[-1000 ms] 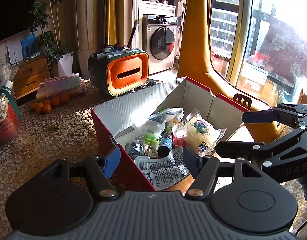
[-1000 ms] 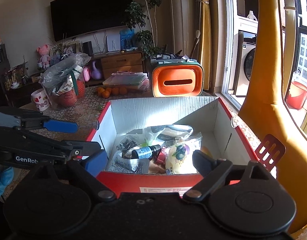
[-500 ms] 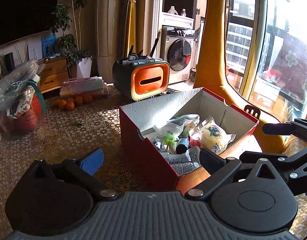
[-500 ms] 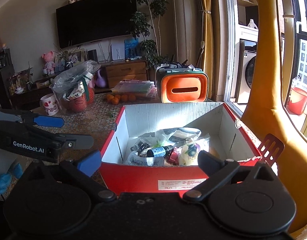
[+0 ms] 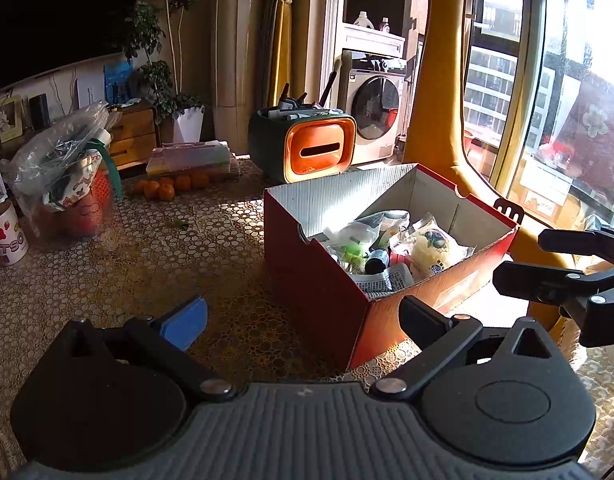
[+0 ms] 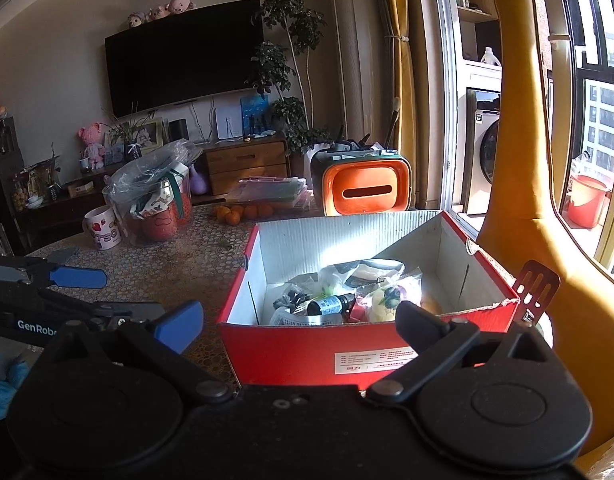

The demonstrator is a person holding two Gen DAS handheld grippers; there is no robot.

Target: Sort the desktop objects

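Left gripper (image 5: 303, 316): its fingers are standing spread wide with nothing between them, hovering over the table just short of the box's near corner.
Right gripper (image 6: 299, 322): its fingers are also gaping wide and gripping nothing, facing the box's labelled red front wall.
Red cardboard box (image 6: 291, 350): it is sitting open-topped on the table, white inside, sunlight falling on its inner back wall.
Box contents: a small dark bottle (image 6: 331, 304) is lying on its side among crinkled packets; a clear bag with a pale yellow item and a blueberry picture (image 5: 431, 248) is resting beside it toward the window side; a printed white pouch (image 5: 381, 280) is lying near the front wall.
Table (image 5: 119, 280): it is wearing a lace-patterned cover, half in shadow.
Orange-fronted organizer (image 6: 365, 192): it is standing behind the box, holding pens and brushes in its top.
Oranges (image 5: 169, 186): they are lying in a loose row in front of a stack of flat packets, well apart from the box.
Plastic-wrapped basket (image 6: 153, 204): it is standing at the table's far left, a white mug (image 6: 103, 232) just beside it.
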